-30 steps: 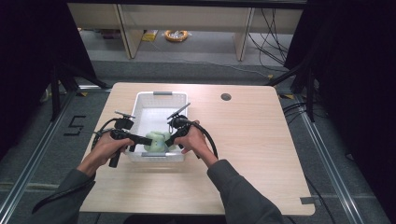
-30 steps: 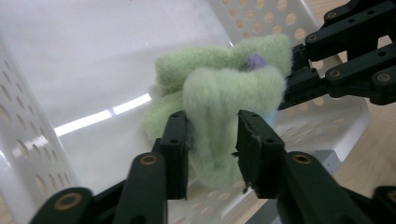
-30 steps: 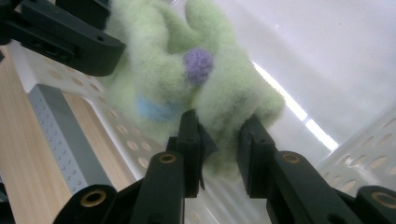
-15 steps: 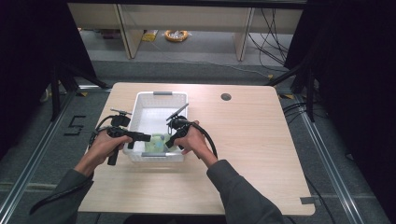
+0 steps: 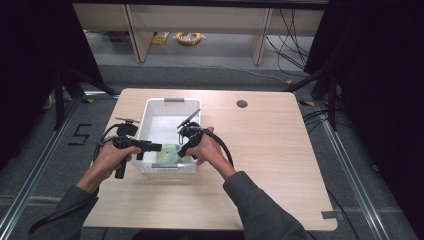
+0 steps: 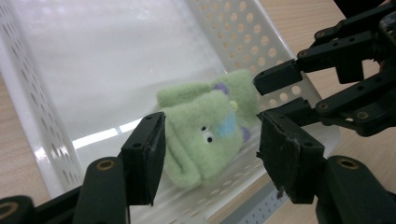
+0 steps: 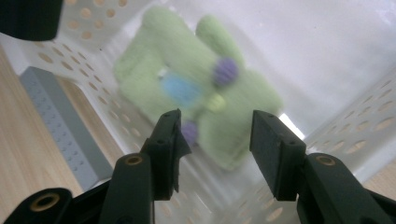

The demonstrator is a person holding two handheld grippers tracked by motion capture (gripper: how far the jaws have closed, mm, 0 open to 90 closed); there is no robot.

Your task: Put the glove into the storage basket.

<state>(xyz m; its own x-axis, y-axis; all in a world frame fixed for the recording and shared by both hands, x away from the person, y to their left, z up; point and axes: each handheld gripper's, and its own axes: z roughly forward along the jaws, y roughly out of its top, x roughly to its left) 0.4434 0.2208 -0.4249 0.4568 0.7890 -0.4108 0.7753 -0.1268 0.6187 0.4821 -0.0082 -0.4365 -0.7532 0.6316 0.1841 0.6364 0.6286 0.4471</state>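
Now both sets of fingers just been opening: left gripper (image 6: 210, 158) fingers apart, right gripper (image 7: 215, 149) fingers apart, green plush toy (image 6: 210, 128) loose at basket's (image 5: 150, 112) 6 o'clock end.

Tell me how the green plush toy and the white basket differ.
The green plush toy is soft and fuzzy; the white basket is hard plastic with perforated walls. The toy is small and lies at the basket's near end, while the basket is much larger and sits on the wooden table. The toy has blue and purple details; the basket has grey handles.
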